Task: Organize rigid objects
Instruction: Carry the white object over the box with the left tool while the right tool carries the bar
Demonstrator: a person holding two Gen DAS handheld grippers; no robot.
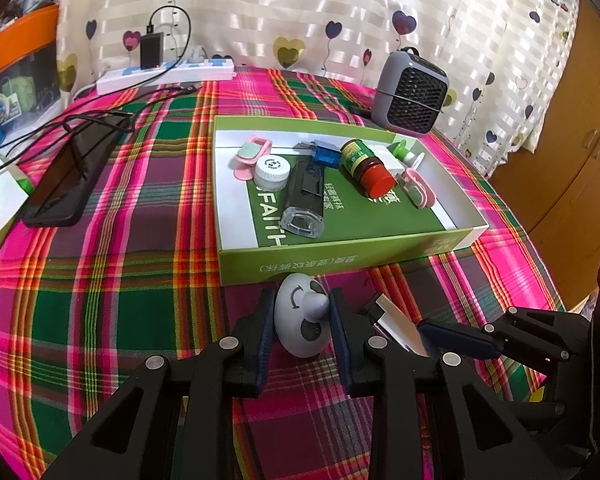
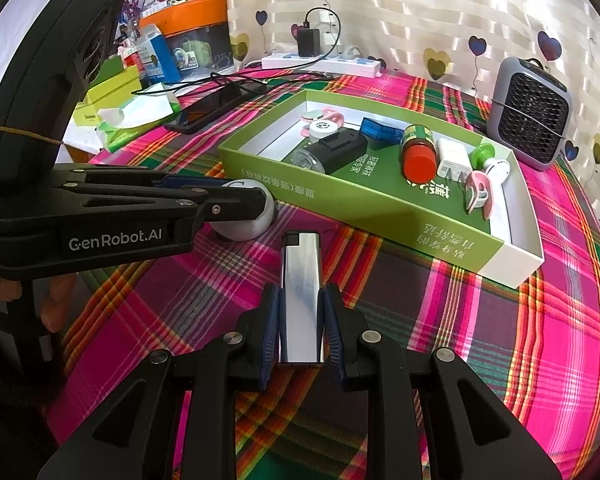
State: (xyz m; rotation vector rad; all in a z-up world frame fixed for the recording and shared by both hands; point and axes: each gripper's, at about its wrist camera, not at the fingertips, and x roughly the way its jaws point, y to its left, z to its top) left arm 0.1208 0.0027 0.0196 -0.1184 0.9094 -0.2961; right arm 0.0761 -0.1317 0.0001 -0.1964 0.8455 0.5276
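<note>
On the plaid cloth in front of the green box (image 1: 340, 256) sits a white egg-shaped timer (image 1: 296, 336) with a grey knob. My left gripper (image 1: 302, 320) is shut on it, a pad pressed to each side. The right wrist view shows that gripper (image 2: 240, 200) from the side, over the timer (image 2: 244, 224). My right gripper (image 2: 300, 312) is shut on a silver lighter (image 2: 302, 280) that lies flat on the cloth, black top pointing at the green box (image 2: 340, 204). In the left wrist view, the lighter (image 1: 396, 320) and right gripper (image 1: 452, 336) lie just right of the timer.
The box holds a black torch (image 1: 304, 196), a red-capped bottle (image 1: 366, 168), a white jar (image 1: 272, 170), pink clips and several other small items. A grey fan (image 1: 412, 92) stands behind it. A phone (image 1: 72, 172), cables and a power strip (image 1: 164, 74) lie at left.
</note>
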